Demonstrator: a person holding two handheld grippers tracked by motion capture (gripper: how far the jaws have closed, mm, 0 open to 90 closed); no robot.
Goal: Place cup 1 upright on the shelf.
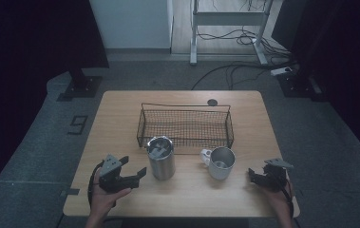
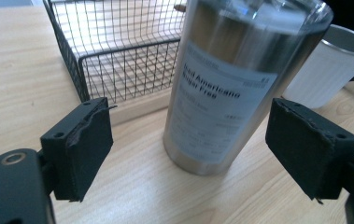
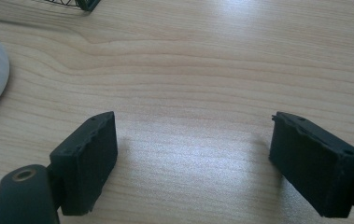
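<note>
- Steel tumbler [image 1: 161,158] stands upright on the table [image 1: 120,118], just near of the wire basket [image 1: 185,124] and a little left of centre; your left gripper [image 1: 133,166] is beside it on its left.
- Left gripper is released: in the left gripper view the jaws stand wide apart, with the tumbler just ahead between their lines and neither pad touching it.
- Right gripper [image 1: 256,172] is released too, its jaws spread over bare wood, near the right edge and apart from the mug [image 1: 221,163].
- Expect the tumbler to be rigid and fairly weighty for its size, and it will not give under the pads. Its polished wall looks slippery.
- Take it across the printed paper label, around mid-height, where the pads should bite better than on bare metal. Keep the jaws level and square to the wall, since it is tall and could tip if you nudge it near the rim.
- Something grey sits in the tumbler's mouth; you cannot tell from the high view whether it is a lid or contents, so carry it upright.
- Mug, pale outside and metal inside, stands right of the tumbler with its handle to the far left; it looks empty.
- Basket looks empty as well.
</note>
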